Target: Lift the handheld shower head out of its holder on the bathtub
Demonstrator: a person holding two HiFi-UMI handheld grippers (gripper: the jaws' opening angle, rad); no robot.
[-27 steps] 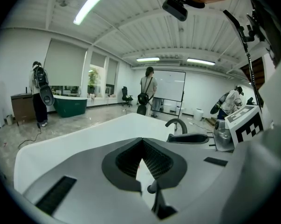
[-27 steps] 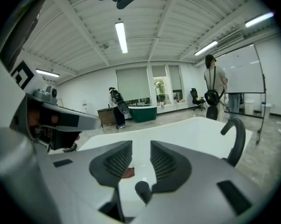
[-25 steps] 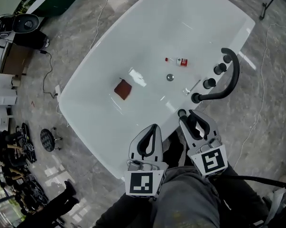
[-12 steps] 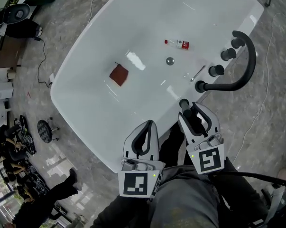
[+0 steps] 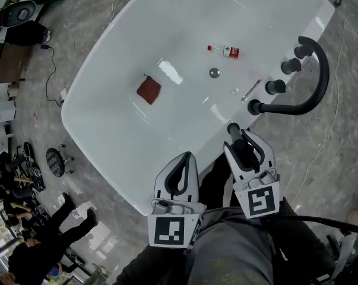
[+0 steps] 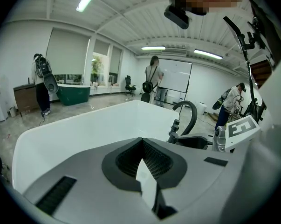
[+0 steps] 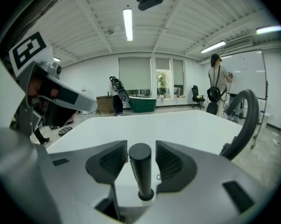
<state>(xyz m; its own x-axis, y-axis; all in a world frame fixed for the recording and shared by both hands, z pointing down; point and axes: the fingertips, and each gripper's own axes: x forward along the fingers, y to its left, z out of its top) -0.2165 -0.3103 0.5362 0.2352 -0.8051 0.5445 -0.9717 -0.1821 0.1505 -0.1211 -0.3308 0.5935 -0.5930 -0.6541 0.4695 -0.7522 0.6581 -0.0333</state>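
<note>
your right gripper (image 5: 241,142) has just been opening; jaws stand apart around the shower head (image 7: 140,171), pads clear. it stands upright in its holder (image 7: 145,196) on the tub (image 5: 107,129) rim. left gripper (image 5: 183,159) closed, empty. bottle (image 5: 225,51) label too small to read.

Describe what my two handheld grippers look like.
The left gripper and right gripper are matching light grey shells with curved jaws lined by dark ribbed pads. Each carries a white cube with black square markers. A black cable trails from the right one.
</note>
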